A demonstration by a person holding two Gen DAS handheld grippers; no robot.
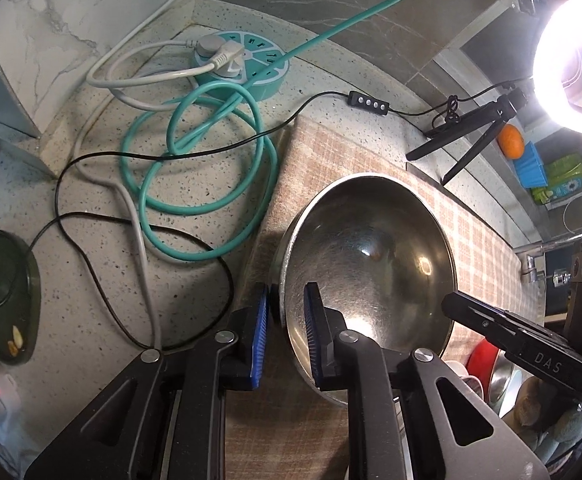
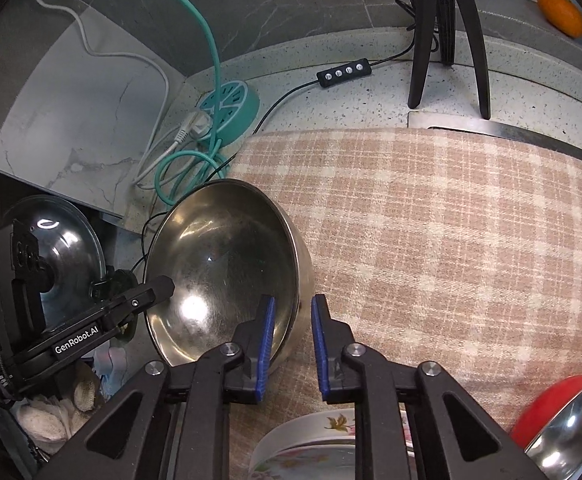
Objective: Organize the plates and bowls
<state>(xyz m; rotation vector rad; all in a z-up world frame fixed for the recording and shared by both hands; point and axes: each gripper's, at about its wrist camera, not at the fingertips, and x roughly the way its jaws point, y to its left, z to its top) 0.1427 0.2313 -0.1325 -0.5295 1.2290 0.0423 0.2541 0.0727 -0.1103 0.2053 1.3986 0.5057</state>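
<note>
A large steel bowl (image 1: 371,248) (image 2: 219,256) stands on a plaid cloth (image 1: 331,152) (image 2: 451,240). My left gripper (image 1: 287,292) straddles the bowl's left rim, one blue pad outside the wall and one inside, and both pads press on the wall. My right gripper (image 2: 293,300) holds the opposite rim the same way, its left pad inside the bowl and its right pad outside. Each view shows the other gripper's black finger at the far side of the bowl. The bowl is empty.
A floral plate (image 2: 311,440), a red bowl (image 2: 551,400) and a smaller steel bowl (image 2: 571,432) sit near the front. Left of the cloth lie a teal power strip (image 1: 243,64) and coiled cables (image 1: 195,160). A tripod (image 1: 471,132) with a ring light (image 1: 571,60) stands behind.
</note>
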